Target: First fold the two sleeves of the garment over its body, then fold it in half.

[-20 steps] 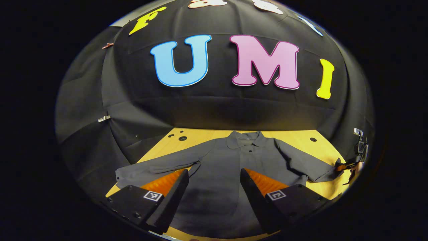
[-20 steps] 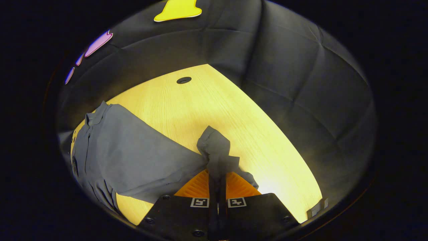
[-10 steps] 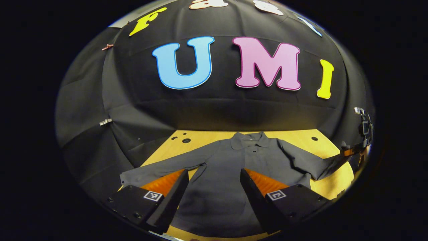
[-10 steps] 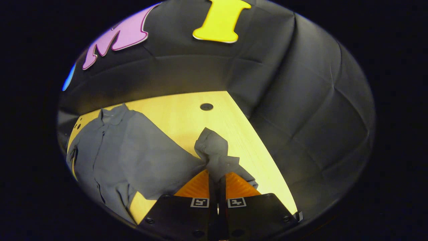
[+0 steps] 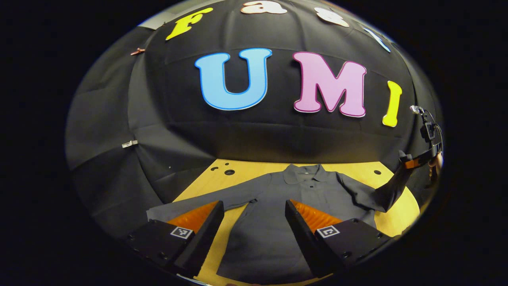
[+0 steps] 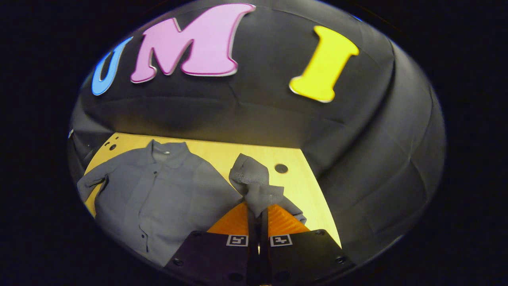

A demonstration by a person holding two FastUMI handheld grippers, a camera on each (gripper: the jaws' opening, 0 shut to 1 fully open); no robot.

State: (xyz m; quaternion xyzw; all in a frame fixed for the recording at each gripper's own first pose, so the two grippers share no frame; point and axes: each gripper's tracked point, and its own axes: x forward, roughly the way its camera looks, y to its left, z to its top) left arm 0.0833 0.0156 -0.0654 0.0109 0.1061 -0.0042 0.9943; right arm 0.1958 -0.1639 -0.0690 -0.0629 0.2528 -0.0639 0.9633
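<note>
Currently right hand-held gripper (image 6: 258,216) clamps raised sleeve (image 6: 254,184); left hand-held gripper (image 5: 254,222) agape; garment (image 5: 278,214) collar toward wall.

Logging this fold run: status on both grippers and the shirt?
Right gripper shut on right sleeve, cuff lifted off table. Left gripper open above shirt, holding nothing. Left sleeve flat, unfolded. Nothing blocking.

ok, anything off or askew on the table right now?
Nothing stands out. The grey shirt lies flat on the wooden table, collar toward the wall. Its one sleeve is off the table, pinched in the right gripper. The left gripper hovers over the shirt, jaws apart.
</note>
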